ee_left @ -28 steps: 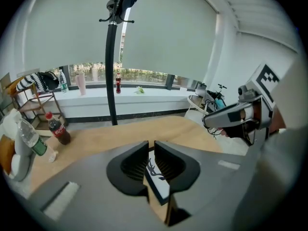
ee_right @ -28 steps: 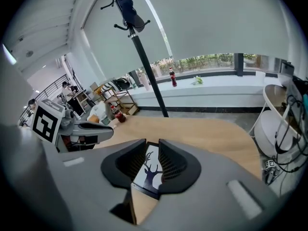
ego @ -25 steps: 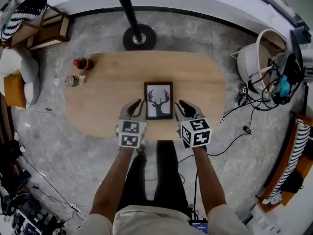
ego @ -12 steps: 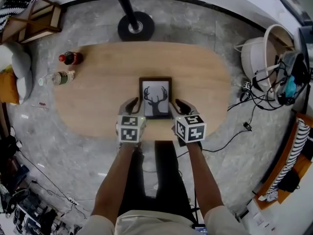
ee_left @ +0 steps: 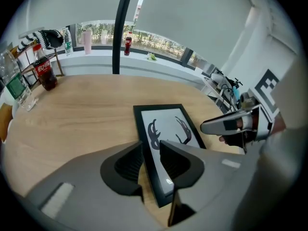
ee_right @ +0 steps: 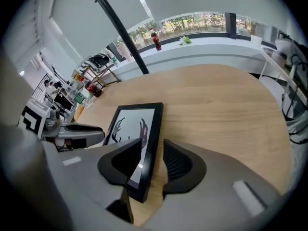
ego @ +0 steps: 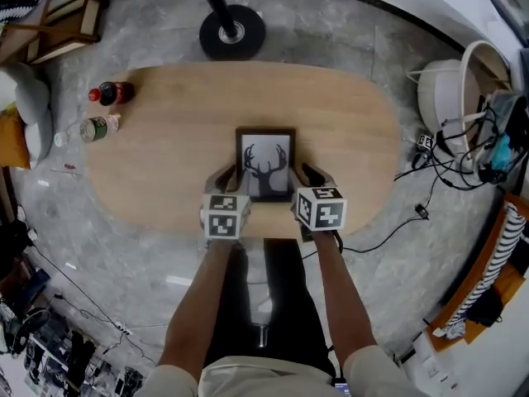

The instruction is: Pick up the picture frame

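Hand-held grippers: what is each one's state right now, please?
Left hand-held gripper: open, jaws just been opening; picture frame edge between them, ungripped.
Right hand-held gripper: open, jaws just been opening; picture frame edge between them, ungripped.

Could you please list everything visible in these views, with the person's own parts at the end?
black rectangular picture frame with antler print: one, black, flat on the table, near middle.
oval light wooden table: one, pale wood, centre.
red-capped dark cola bottle: one, dark, table's left end.
clear plastic bottle with green label: one, clear, beside the cola bottle.
black pole on round base: one, black, floor beyond the table.
white round tub: one, white, floor at right.
cables: several, black, by the tub.
forearms: two, bare.
left gripper: grey, jaws open, just been opening, astride frame's left edge.
right gripper: likewise, right edge.
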Demonstrator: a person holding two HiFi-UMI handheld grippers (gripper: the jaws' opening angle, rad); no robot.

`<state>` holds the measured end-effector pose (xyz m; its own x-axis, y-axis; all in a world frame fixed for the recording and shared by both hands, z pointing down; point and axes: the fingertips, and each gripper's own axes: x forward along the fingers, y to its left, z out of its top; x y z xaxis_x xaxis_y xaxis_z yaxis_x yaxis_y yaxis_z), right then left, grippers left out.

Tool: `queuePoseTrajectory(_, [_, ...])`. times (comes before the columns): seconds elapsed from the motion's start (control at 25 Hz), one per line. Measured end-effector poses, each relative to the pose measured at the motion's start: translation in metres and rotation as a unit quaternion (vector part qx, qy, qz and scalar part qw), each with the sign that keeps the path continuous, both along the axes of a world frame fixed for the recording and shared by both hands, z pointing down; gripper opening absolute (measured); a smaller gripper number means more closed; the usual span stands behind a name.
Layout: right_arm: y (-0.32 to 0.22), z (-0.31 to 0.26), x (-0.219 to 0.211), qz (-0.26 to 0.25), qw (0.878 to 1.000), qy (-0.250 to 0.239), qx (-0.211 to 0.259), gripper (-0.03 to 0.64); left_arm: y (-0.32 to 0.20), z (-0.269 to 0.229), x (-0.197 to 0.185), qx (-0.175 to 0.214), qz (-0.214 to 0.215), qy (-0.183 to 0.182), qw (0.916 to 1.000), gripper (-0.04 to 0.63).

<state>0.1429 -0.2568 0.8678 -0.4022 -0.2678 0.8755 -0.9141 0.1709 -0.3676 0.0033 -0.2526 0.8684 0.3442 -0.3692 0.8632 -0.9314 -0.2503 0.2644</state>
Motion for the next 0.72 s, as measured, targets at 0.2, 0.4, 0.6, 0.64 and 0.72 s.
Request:
queuePoseTrajectory(0.2, [-0.001, 0.01, -0.006, -0.017, 1.0, 0.005, -0.01, 0.147, 0.003, 0.01, -0.002, -0.008, -0.016, -0.002, 0.9998, 0.121])
queuePoseTrajectory(0.4, [0.004, 0.019, -0.011, -0.02, 1.0, 0.009, -0.02, 0.149, 0.007, 0.016, -0.004, -0.015, -0.02, -0.003, 0.9997, 0.126])
queuePoseTrajectory(0.6, [0.007, 0.024, -0.013, -0.012, 1.0, 0.002, -0.027, 0.154, 0.008, 0.021, -0.002, -0.019, -0.025, 0.007, 0.9995, 0.124])
queuePoseTrajectory(0.64, [0.007, 0.024, -0.014, -0.014, 1.0, 0.002, -0.027, 0.155, 0.008, 0.023, -0.002, -0.02, -0.028, 0.009, 0.9994, 0.125])
queuePoseTrajectory(0.72, [0.007, 0.025, -0.014, -0.014, 1.0, 0.002, -0.025, 0.153, 0.007, 0.026, -0.002, -0.019, -0.033, 0.01, 0.9992, 0.126])
